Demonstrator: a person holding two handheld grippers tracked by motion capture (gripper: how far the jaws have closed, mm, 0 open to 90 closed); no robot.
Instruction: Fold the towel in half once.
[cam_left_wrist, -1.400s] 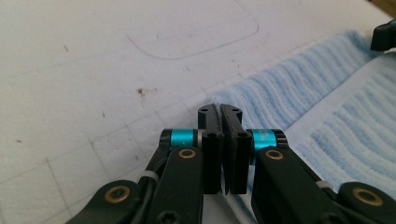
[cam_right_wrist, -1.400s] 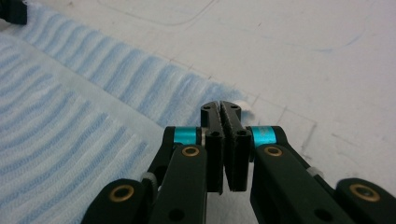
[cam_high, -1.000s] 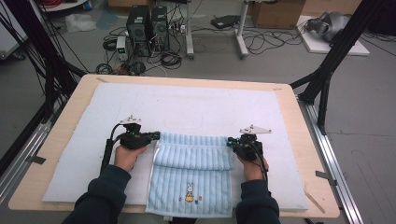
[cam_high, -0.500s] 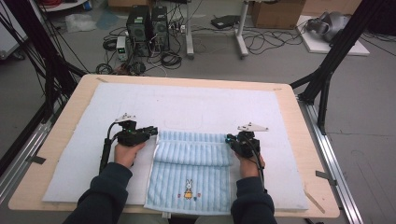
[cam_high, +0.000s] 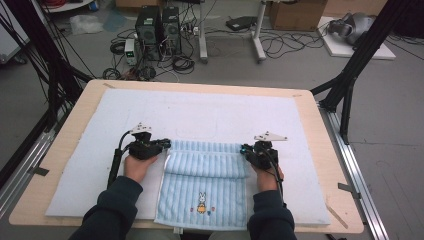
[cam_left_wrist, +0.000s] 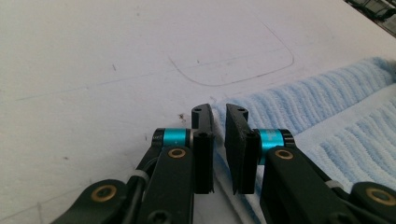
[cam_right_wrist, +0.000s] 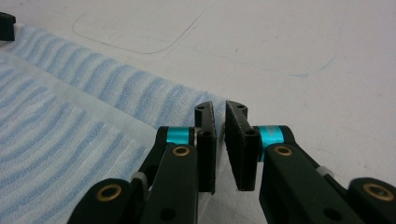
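Note:
A light blue striped towel (cam_high: 202, 187) with a small rabbit print lies at the table's near middle, its near edge hanging over the front. Its far part is bunched into a raised fold across its width. My left gripper (cam_high: 166, 145) sits at the towel's far left corner. In the left gripper view (cam_left_wrist: 219, 112) the jaws stand a narrow slit apart, pinching the towel (cam_left_wrist: 327, 102) corner. My right gripper (cam_high: 244, 149) is at the far right corner. The right gripper view (cam_right_wrist: 219, 108) shows the same narrow slit, with the towel (cam_right_wrist: 70, 116) edge running in under the tips.
A white foam mat (cam_high: 200, 112) covers most of the wooden table (cam_high: 310, 107); faint pen outlines mark it beyond the towel. Black frame posts stand at both sides. Computers and cables lie on the floor behind.
Both hands have shifted slightly away from me and a little inward. The towel's far edge and its fold have crept forward with them.

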